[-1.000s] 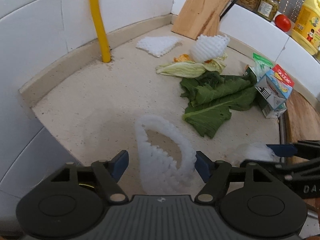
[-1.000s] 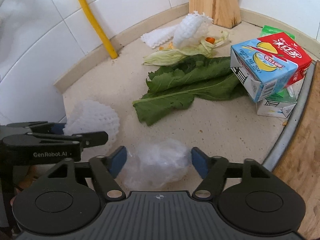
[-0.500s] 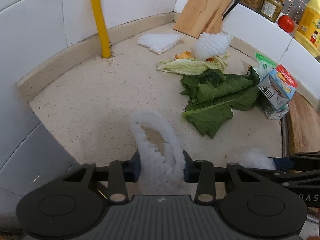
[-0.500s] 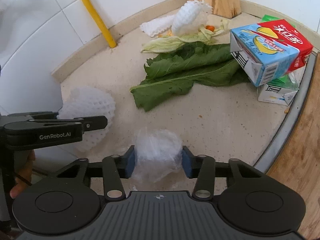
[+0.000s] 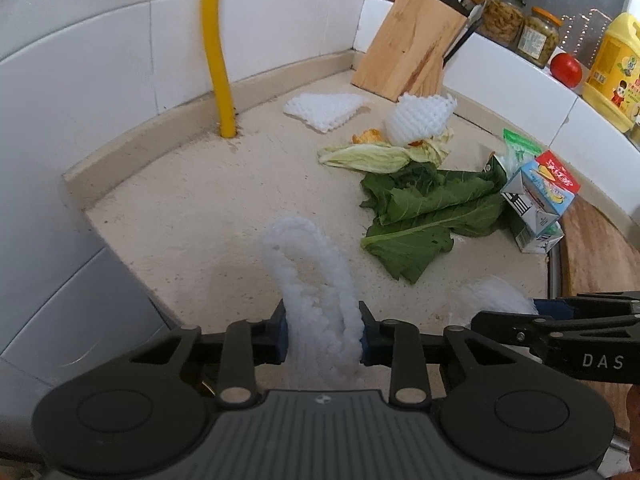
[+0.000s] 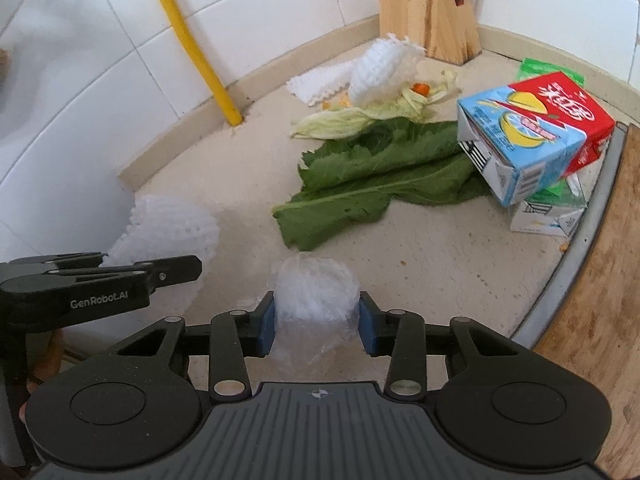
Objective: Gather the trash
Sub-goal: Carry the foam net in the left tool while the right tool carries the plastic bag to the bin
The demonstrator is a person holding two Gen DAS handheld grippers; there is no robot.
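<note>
Item 1: foam fruit net (image 5: 316,280), white, open mesh sleeve, at the near edge of the counter (image 5: 192,216). My left gripper (image 5: 322,334) had just been closing and was clamped on the net's lower end, squeezing the sleeve flat between the pads. I judged it very light, springy and crushable, unlikely to slip thanks to its knobbly surface; any part of the wall would serve as a hold.

Item 2: crumpled clear plastic wrap (image 6: 316,292), on the counter beside item 1. My right gripper (image 6: 317,322) had likewise been closing and pinched the wad on both sides. I took it for near weightless, soft and slick; a hold across the bulk of the wad looked safer than one on a loose edge.

Items outstanding, further back on the counter: green leaves (image 6: 372,176), limp, best taken by the stem; pale cabbage leaf (image 5: 368,156); second foam net (image 5: 416,120); flat foam sheet (image 5: 324,110); juice carton (image 6: 532,136), stiff, resting on another carton.
</note>
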